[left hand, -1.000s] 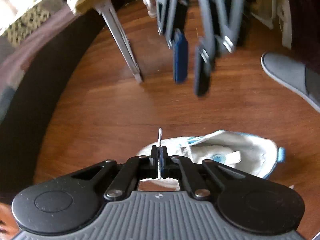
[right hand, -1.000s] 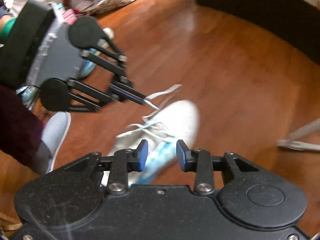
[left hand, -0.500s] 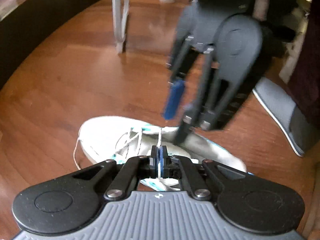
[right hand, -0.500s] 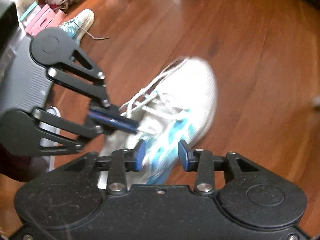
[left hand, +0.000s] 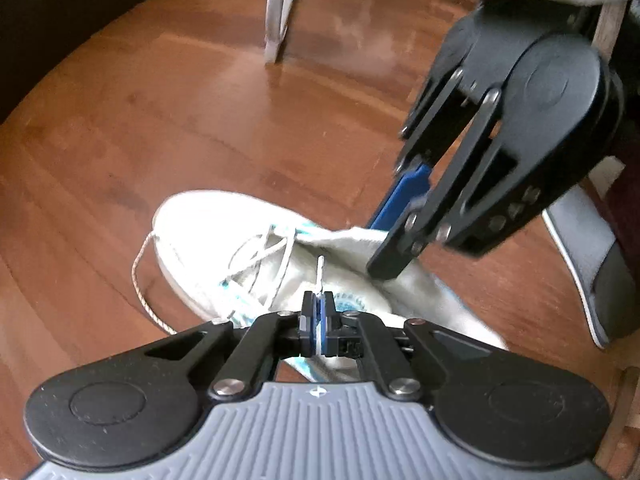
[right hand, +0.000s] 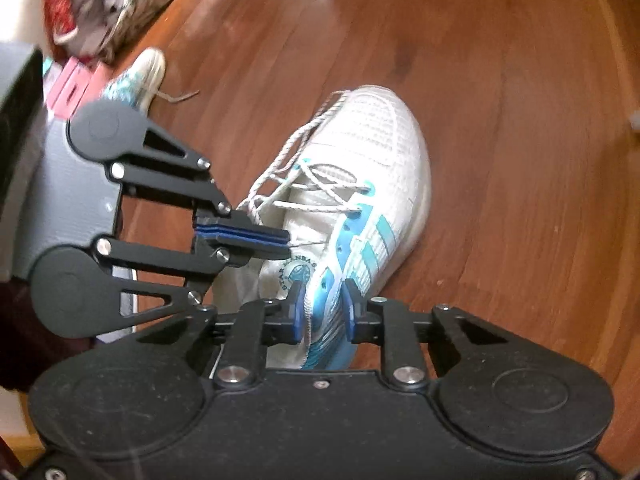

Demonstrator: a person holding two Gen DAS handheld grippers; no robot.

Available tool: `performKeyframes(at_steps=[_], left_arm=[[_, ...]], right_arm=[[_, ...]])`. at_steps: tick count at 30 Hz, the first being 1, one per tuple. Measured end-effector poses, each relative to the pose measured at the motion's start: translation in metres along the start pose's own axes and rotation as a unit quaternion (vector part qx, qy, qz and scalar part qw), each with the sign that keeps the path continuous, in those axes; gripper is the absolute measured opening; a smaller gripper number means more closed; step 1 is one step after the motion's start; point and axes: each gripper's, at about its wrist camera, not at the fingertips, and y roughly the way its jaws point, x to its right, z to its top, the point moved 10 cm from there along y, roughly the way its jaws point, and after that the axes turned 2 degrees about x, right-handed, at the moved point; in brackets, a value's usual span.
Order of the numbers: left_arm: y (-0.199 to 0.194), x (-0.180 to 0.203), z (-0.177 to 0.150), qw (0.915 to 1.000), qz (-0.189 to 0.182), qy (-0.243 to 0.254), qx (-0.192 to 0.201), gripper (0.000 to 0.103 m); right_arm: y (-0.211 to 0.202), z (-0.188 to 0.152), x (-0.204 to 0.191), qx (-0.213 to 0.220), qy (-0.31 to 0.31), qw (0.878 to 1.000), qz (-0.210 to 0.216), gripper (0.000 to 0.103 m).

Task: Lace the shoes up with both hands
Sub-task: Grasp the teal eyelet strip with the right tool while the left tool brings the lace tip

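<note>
Left wrist view shows the white shoe (left hand: 208, 236) lying on the wooden floor (left hand: 160, 112), toe to the left, laces loose. The left gripper (left hand: 319, 312) has its jaws clamped on a lace tip (left hand: 319, 270) that pokes out above them. The right gripper (right hand: 320, 312) sits low over the shoe's side, jaws closing, with part of the upper and a lace between them, not yet pinched. A grey slipper (left hand: 592, 264) lies nearby.

Glossy reddish wood floor (left hand: 192, 112), metal furniture leg (left hand: 280, 8), cluttered fabrics (right hand: 100, 4)
</note>
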Motion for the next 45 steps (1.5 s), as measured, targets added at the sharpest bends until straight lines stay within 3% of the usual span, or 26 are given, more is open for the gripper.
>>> performKeyframes(at_steps=[14,40,45], left_arm=[[0.001,-0.004,0.007,0.9993,0.008,-0.031,0.020,0.000],[0.007,-0.008,0.012,0.9987,0.021,-0.041,0.022,0.000],[0.006,-0.005,0.017,0.9986,0.014,-0.039,0.032,0.000]], right_arm=[[0.004,-0.005,0.008,0.005,0.062,0.998,0.024,0.017],[0.004,-0.006,0.010,0.004,0.066,0.997,0.027,0.017],[-0.003,-0.001,0.008,0.021,0.076,0.996,0.051,0.017]])
